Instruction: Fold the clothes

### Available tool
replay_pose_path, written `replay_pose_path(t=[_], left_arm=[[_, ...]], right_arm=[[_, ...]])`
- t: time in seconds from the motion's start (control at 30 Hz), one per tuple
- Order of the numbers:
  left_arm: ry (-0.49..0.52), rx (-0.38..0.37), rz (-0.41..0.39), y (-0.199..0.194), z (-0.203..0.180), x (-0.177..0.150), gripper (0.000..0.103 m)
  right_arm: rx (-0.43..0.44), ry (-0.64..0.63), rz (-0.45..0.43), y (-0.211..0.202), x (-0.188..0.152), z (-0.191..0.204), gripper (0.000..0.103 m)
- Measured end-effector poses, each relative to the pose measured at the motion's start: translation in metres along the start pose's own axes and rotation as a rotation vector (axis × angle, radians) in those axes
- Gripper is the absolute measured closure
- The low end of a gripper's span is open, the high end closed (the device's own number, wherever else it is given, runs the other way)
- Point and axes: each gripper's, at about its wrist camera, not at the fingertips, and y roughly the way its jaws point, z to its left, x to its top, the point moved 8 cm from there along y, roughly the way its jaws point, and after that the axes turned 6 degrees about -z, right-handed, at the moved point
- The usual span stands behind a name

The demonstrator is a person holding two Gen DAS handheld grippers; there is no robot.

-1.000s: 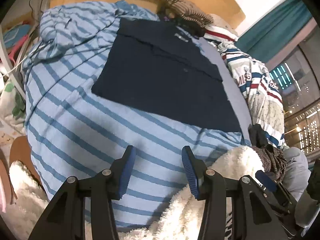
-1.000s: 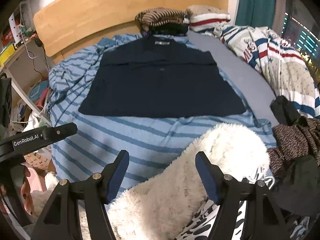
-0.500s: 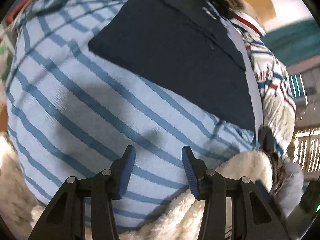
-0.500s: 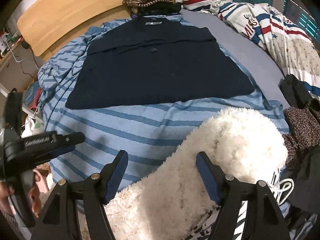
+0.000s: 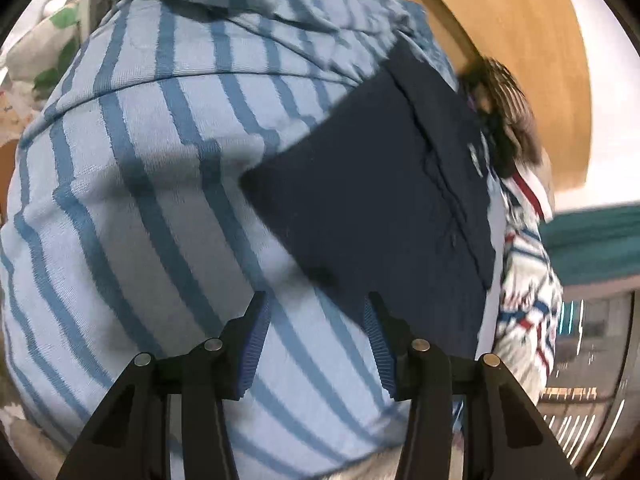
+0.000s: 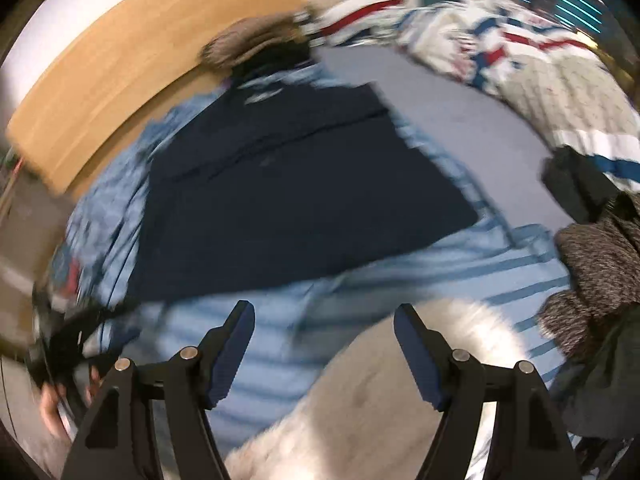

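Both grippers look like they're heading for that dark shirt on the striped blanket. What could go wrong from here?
The left gripper is open at the edge of the navy shirt, so it might pinch the striped blanket underneath too. The fluffy white throw lies right under the open right gripper and could snag. Both views are blurred, so aim may be off.

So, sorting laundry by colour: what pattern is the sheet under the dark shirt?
Light blue sheet with darker blue stripes, clearest in the left wrist view.
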Motion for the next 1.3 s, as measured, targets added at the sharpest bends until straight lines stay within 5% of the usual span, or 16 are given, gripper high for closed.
replay_pose_path(t=[0.27, 0.5, 0.73, 1.0, 1.2, 1.3], left_arm=[[-0.090, 0.007, -0.053, 0.028, -0.005, 0.010, 0.054], [-0.133, -0.002, -0.027, 0.051, -0.007, 0.008, 0.054], [-0.136, -0.014, -0.062, 0.052, -0.001, 0.025, 0.054], [-0.075, -0.005, -0.074, 0.060, -0.006, 0.027, 0.054], [0.048, 0.012, -0.034, 0.069, -0.033, 0.031, 0.077], [0.047, 0.013, -0.026, 0.069, -0.037, 0.032, 0.083]], right_arm=[[-0.049, 0.479, 0.093, 0.051, 0.033, -0.100, 0.026], [-0.030, 0.711, 0.194, 0.108, 0.035, -0.149, 0.030], [0.001, 0.680, 0.213, 0.153, 0.043, -0.152, 0.046], [0.080, 0.736, 0.244, 0.188, 0.044, -0.146, 0.048], [0.033, 0.580, 0.260, 0.192, 0.052, -0.129, 0.050], [0.059, 0.529, 0.271, 0.193, 0.055, -0.115, 0.066]])
